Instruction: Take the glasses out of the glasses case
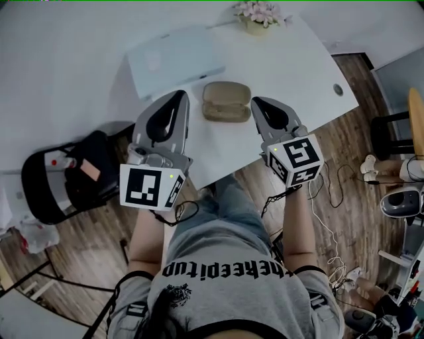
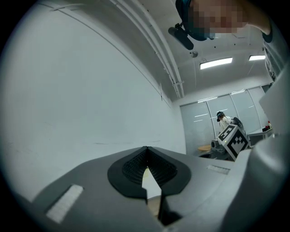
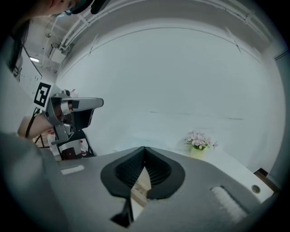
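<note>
White table (image 1: pixel 66 79), wood floor (image 1: pixel 59 265), black chair (image 1: pixel 46 189) at left. Left gripper (image 1: pixel 179 95): jaws together, empty. Closed laptop (image 1: pixel 175 59) behind it. Tan glasses case (image 1: pixel 226 101) lies on the table between both gripper tips. Right gripper (image 1: pixel 255 101): jaws together, empty. Flower pot (image 1: pixel 260 16) at the far edge. Upside-down shirt lettering (image 1: pixel 218 269), not fully legible.

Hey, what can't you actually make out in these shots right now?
- The glasses: head view, the closed glasses case hides whatever is inside.
- The case in both gripper views: not visible past the grey jaws.
- The mark on the laptop lid: head view, too small.
</note>
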`<state>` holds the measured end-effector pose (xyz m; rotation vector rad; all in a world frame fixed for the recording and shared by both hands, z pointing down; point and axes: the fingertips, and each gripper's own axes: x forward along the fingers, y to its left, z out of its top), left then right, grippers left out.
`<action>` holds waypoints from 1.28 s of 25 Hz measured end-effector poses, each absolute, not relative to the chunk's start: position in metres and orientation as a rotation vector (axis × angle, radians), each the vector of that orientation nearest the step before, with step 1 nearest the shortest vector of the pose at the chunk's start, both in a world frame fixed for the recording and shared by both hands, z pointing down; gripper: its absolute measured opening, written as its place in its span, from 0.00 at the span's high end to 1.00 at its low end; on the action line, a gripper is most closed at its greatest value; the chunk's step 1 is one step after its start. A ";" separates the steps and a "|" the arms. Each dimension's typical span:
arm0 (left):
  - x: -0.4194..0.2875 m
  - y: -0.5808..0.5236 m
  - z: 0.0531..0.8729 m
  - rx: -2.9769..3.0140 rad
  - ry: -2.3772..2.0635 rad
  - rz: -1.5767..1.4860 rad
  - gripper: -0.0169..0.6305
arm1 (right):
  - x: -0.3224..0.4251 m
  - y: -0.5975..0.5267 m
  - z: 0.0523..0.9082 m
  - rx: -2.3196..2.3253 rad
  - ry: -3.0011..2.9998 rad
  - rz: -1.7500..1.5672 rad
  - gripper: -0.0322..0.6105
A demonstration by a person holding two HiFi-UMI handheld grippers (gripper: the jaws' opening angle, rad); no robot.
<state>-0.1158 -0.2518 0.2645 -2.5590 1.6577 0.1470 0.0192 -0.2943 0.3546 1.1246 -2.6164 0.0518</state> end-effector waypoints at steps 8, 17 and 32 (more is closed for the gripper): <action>-0.116 -0.282 0.285 -2.546 1.754 0.105 0.94 | -0.002 -0.329 0.425 0.797 -2.509 0.141 0.95; -0.125 -0.303 0.299 -2.493 1.891 0.071 0.94 | -0.017 -0.350 0.489 0.477 -2.385 0.155 0.93; -0.145 -0.319 0.320 -2.385 2.100 0.012 0.94 | -0.023 -0.350 0.567 0.012 -2.131 0.057 0.86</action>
